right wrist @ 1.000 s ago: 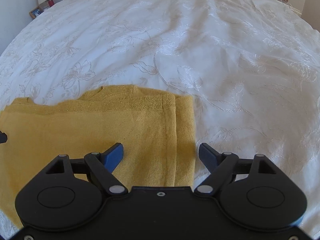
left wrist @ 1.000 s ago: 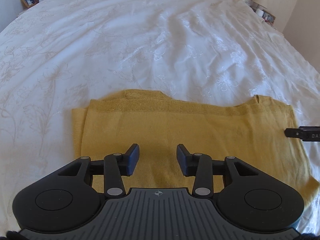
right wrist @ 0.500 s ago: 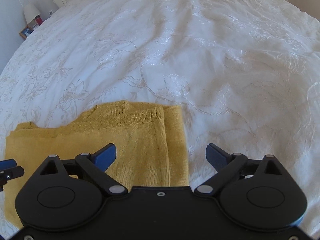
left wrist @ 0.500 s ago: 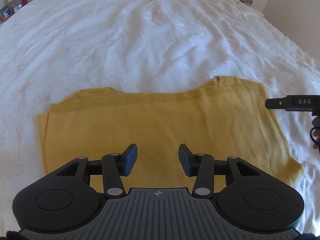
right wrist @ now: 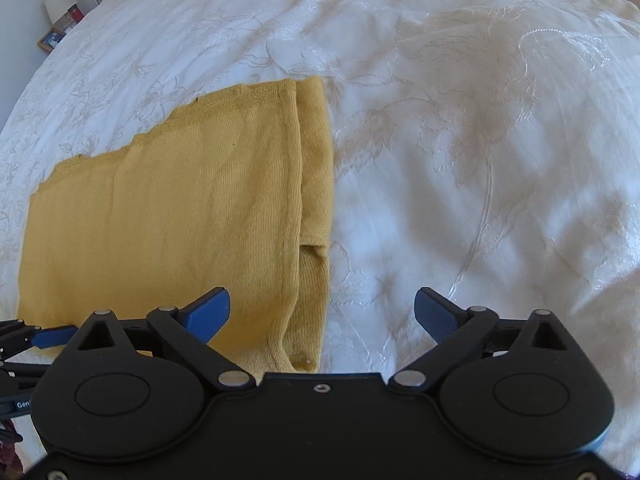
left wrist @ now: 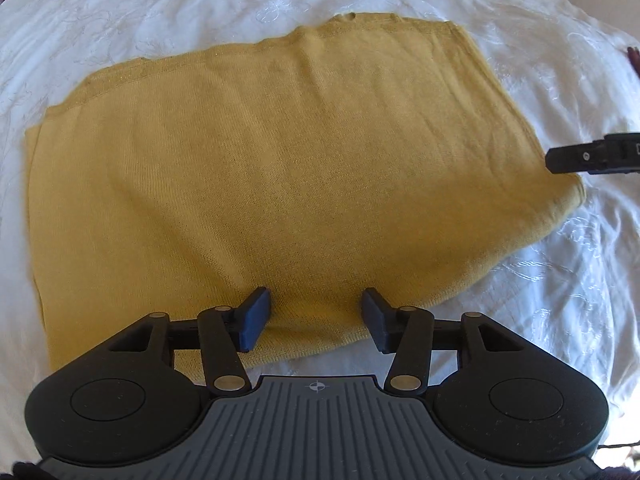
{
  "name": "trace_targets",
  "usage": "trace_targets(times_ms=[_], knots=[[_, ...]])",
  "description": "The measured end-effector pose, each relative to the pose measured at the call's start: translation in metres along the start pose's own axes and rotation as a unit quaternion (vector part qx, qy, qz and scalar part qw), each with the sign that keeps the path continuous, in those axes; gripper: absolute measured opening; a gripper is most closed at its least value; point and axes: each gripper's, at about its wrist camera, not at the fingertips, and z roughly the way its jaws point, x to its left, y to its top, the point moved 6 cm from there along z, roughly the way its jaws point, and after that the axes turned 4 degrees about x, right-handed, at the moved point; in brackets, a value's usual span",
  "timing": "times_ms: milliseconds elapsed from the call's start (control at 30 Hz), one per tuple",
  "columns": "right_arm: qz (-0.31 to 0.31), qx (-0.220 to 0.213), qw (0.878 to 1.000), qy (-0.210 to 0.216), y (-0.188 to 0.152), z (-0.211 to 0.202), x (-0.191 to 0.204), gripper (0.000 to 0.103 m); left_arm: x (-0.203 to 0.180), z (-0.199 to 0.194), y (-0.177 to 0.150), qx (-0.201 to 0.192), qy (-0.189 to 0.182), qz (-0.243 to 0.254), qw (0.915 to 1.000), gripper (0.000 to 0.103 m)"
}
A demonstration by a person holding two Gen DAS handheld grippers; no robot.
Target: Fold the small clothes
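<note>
A mustard-yellow knit garment (left wrist: 280, 168) lies folded flat on the white bedspread (left wrist: 560, 300). It also shows in the right wrist view (right wrist: 180, 220), with folded layers along its right edge. My left gripper (left wrist: 314, 318) is open and empty, just above the garment's near edge. My right gripper (right wrist: 322, 316) is open wide and empty, straddling the garment's right edge near its near corner. The right gripper's finger (left wrist: 592, 156) shows at the garment's right side in the left wrist view. The left gripper's fingertip (right wrist: 48, 338) shows at lower left in the right wrist view.
The embroidered white bedspread (right wrist: 480, 140) spreads on all sides of the garment. A lamp and a small picture frame (right wrist: 52, 38) stand on a nightstand at the far left of the bed.
Both grippers have moved down and closer to the garment, which now fills more of each view. The right gripper's fingers have spread wider. The garment itself has not moved.
</note>
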Motion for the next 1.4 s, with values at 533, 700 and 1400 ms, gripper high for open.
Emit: trace_targets(times_ms=[533, 700, 1400], knots=[[-0.044, 0.048, 0.997, -0.034, -0.034, 0.035, -0.016, 0.103, -0.017, 0.010, -0.003, -0.009, -0.003, 0.005, 0.9999, 0.082], [-0.043, 0.036, 0.998, -0.026, -0.042, 0.037, -0.021, 0.103, -0.019, -0.008, 0.000, -0.030, -0.026, -0.013, 0.9991, 0.083], [-0.049, 0.020, 0.998, -0.017, -0.054, 0.024, -0.025, 0.103, -0.056, 0.034, 0.007, 0.018, 0.017, 0.001, 0.9997, 0.103]])
